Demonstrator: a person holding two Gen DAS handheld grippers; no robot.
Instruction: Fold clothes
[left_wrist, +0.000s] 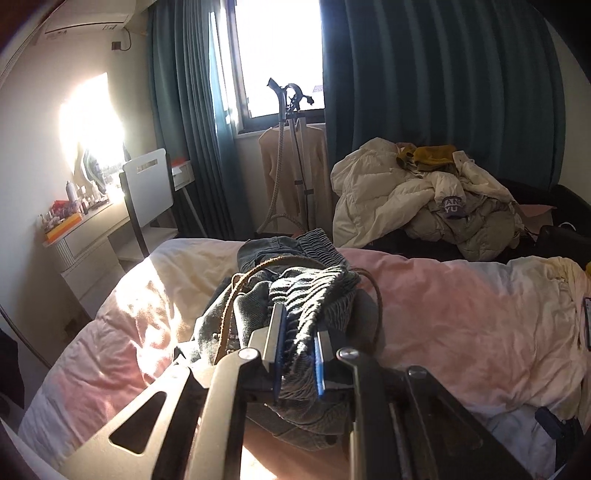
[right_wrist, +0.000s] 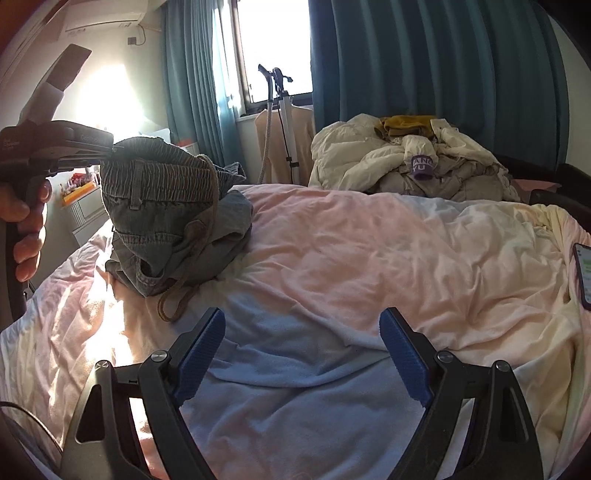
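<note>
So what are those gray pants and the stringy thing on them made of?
The gray pants look like washed denim or a similar cotton twill: matte, faded gray-blue, with stitched seams and a gathered, ribbed waistband clamped in the left gripper. The drawstring looks like tan woven cord, rope-like and dull, though it might be thin leather; its weave is too small to tell.
</note>
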